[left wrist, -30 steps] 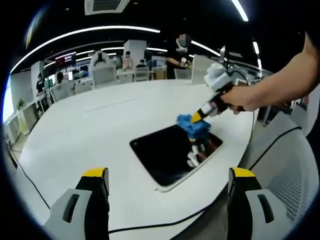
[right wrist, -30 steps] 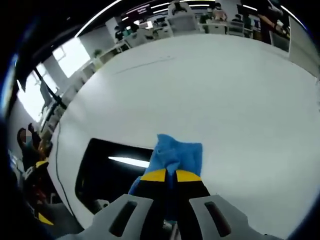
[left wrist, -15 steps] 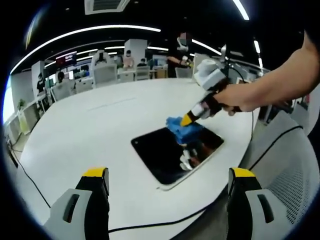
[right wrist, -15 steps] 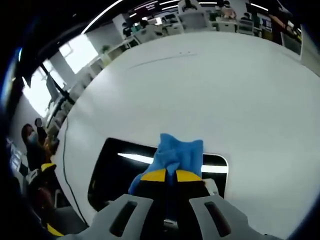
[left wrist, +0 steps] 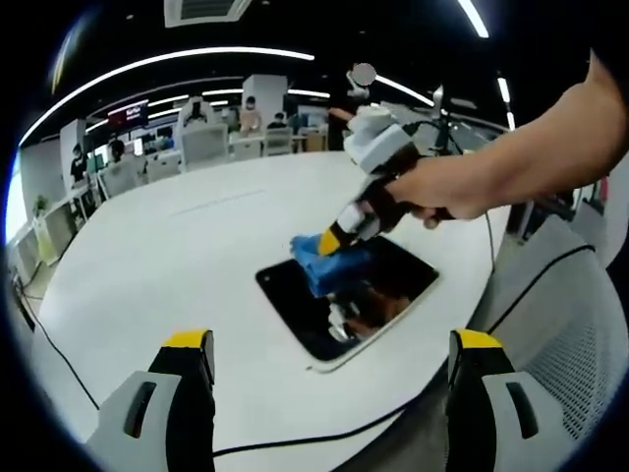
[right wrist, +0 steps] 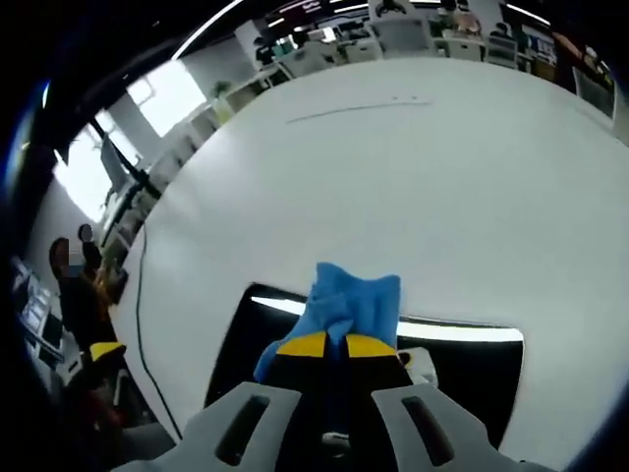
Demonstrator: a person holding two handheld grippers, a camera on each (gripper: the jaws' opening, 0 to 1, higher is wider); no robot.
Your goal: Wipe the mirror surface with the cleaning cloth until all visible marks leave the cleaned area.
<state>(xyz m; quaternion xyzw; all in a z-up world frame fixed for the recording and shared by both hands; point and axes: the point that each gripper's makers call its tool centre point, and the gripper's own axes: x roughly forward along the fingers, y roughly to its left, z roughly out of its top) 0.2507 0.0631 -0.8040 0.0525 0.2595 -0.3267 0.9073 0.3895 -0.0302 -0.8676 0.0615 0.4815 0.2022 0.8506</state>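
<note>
A: Where's the left gripper (left wrist: 324, 393)?
B: Jaws wide, holding nothing, well short of the mirror (left wrist: 346, 295).
A: And the right gripper (right wrist: 329, 344)?
B: Clamped on the blue cloth (right wrist: 352, 307), pressing the mirror's far-left end; its length runs rightward

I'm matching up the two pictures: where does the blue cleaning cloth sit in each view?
Left gripper view: the blue cleaning cloth is at centre, on the far left part of the dark rectangular mirror.
Right gripper view: low centre, pinched in the right claw.
Shared landmark: the mirror on the white round table.
</note>
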